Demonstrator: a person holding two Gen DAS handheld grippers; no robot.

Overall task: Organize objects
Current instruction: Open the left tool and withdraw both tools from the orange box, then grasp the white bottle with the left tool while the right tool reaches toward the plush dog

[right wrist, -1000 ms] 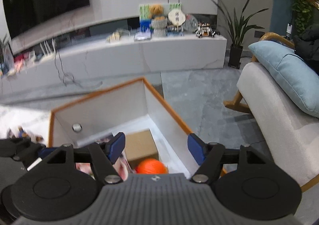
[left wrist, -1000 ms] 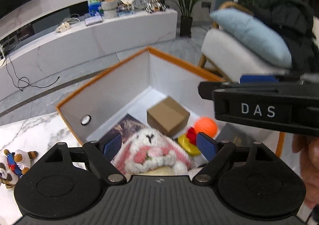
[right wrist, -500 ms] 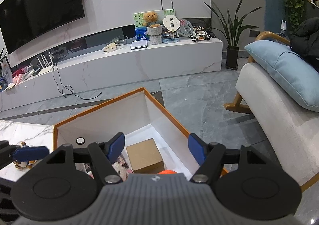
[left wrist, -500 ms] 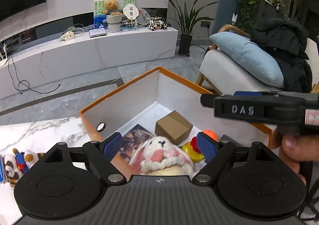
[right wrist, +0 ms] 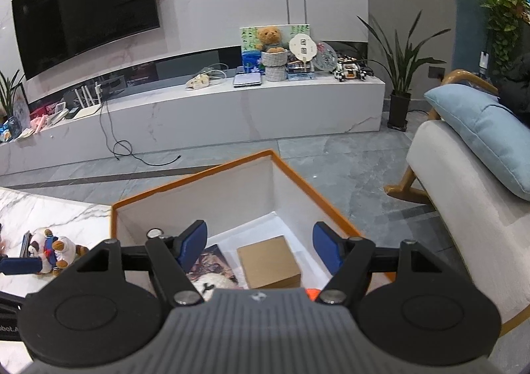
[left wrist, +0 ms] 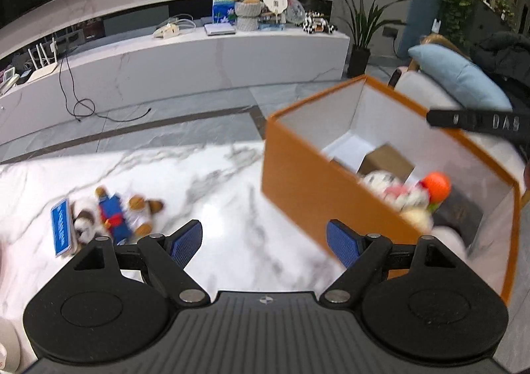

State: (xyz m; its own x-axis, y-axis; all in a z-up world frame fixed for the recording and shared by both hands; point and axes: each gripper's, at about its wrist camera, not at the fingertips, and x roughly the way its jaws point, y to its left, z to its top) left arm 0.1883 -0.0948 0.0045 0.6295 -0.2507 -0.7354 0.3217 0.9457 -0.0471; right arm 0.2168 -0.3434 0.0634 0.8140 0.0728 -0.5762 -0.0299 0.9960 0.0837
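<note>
Looking through my left claw (left wrist: 264,239), wide open and empty, I see plush dolls (left wrist: 114,215) lower left on the desk (left wrist: 205,175). Only my right claw (right wrist: 260,243), open and empty, shows the orange box's (right wrist: 198,180) cardboard carton (right wrist: 268,261) clearly.

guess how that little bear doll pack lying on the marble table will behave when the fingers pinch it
The bear doll pack looks plush, so it will probably squash and flop rather than stay stiff. It seems light for its size. It lies flat on the marble table, so rolling is unlikely, though the blue card beside it may dangle or slide if attached. The left gripper is open and empty.
</note>
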